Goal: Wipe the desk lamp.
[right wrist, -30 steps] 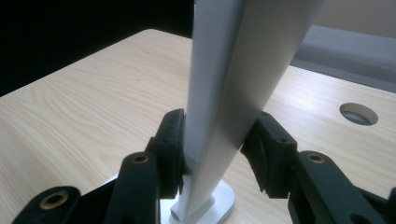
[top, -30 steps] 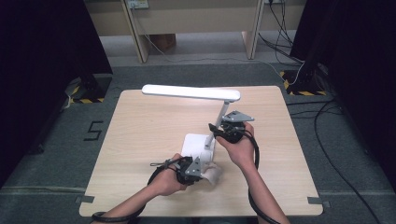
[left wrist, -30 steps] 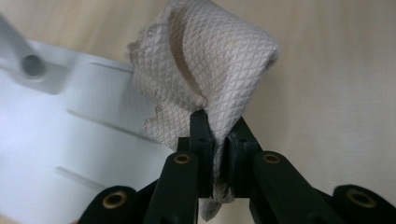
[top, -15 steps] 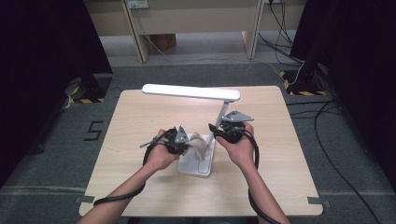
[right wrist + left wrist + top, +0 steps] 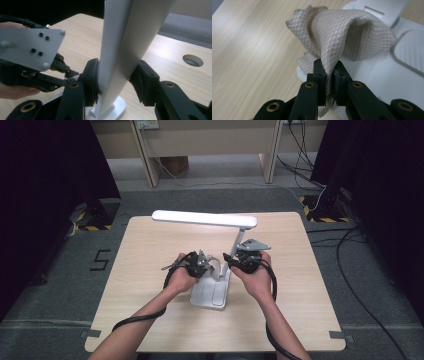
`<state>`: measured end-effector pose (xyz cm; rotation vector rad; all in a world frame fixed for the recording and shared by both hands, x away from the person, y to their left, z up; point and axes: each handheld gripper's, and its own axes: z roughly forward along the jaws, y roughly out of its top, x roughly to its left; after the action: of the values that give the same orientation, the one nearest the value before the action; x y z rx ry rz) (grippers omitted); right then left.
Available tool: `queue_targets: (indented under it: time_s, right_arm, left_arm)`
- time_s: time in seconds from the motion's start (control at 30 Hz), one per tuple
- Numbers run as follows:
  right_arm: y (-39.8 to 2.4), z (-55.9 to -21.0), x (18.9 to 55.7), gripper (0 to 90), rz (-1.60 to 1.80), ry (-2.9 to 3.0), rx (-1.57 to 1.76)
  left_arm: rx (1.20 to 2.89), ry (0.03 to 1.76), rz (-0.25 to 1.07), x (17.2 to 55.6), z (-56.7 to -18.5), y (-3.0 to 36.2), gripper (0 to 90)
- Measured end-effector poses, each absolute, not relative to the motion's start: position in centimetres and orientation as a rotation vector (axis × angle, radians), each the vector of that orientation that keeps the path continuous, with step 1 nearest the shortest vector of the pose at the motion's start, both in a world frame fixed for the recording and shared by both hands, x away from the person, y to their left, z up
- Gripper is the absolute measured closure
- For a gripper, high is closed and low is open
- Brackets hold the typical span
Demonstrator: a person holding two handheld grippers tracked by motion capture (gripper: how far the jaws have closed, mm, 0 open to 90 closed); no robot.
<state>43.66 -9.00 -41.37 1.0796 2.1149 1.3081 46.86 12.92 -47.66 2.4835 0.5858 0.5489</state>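
Table (image 5: 150,320): pale wood, bare apart from the lamp.
Lamp (image 5: 210,292): white; base near the middle, toward the near edge. Post rose from the base's far right corner; long head bar (image 5: 204,218) lay level, parallel to the far edge, free end toward the left edge.
Right gripper (image 5: 235,261): jaws clamped on both sides of the post, steadying it.
Left gripper (image 5: 206,265): jaws pinched shut on a beige cloth (image 5: 342,35); cloth bunched over the base's far end, by the post.
Risk: judged that a hard wipe could shove the base or tip the top-heavy lamp if the post grip slipped.
Risk: cloth might pull free of the jaws, since they held a thin fold.
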Motion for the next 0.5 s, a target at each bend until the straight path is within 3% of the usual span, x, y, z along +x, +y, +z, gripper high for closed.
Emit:
queue_targets:
  time_s: [0.5]
  right_arm:
    - [-8.9, -41.5, 43.6, 57.7, 1.301, 2.12, 1.082]
  left_arm:
    - [2.584, 0.424, 0.431, 42.4, -47.4, 15.5, 82.9]
